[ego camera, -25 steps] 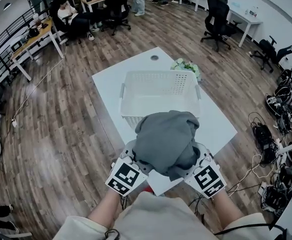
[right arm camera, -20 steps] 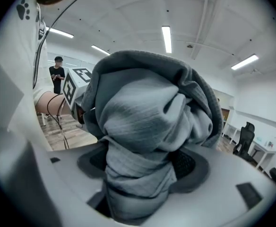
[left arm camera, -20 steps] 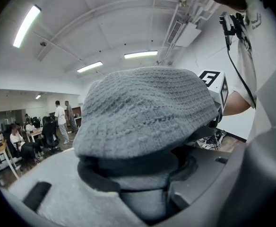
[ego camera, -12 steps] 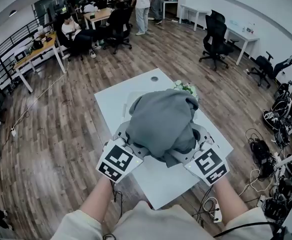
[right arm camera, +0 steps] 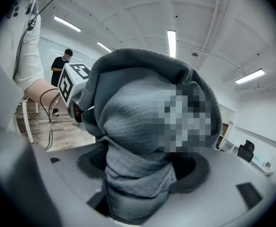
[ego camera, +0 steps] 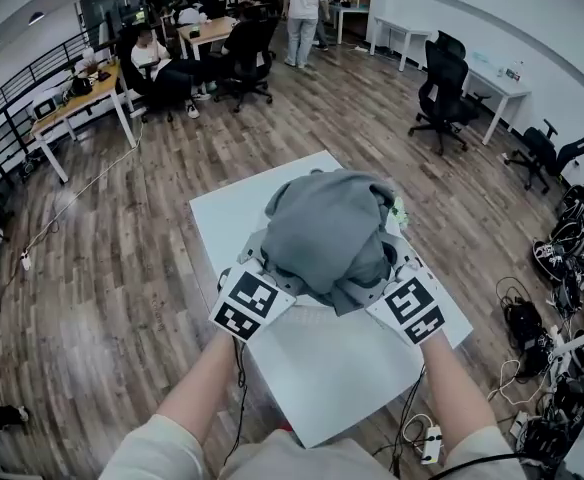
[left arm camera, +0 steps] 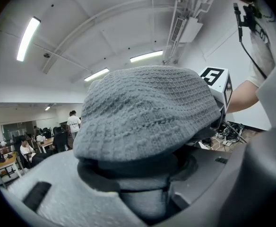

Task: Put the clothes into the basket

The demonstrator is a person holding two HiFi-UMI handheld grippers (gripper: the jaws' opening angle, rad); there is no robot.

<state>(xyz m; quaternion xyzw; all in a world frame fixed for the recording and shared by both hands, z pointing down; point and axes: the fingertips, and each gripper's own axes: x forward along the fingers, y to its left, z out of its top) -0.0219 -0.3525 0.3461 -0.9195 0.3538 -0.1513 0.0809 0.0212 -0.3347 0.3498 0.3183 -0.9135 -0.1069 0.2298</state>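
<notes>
A bundle of grey knitted clothes (ego camera: 327,233) hangs in the air over the white table (ego camera: 332,358), held from both sides. My left gripper (ego camera: 270,280) is shut on its left lower edge, and in the left gripper view the fabric (left arm camera: 145,112) fills the space between the jaws of the left gripper (left arm camera: 142,193). My right gripper (ego camera: 396,284) is shut on the right lower edge; a twisted fold of cloth (right arm camera: 138,126) is pinched in the right gripper (right arm camera: 138,188). The basket is hidden behind the bundle.
Green flowers (ego camera: 400,209) peek out at the bundle's right edge. Office chairs (ego camera: 444,83) and desks with seated people (ego camera: 157,53) stand at the back. Cables and a power strip (ego camera: 430,446) lie on the wood floor right of the table.
Both grippers have carried the grey bundle up and forward, away from the person. The white basket, in sight a second ago, is now covered by the bundle.
</notes>
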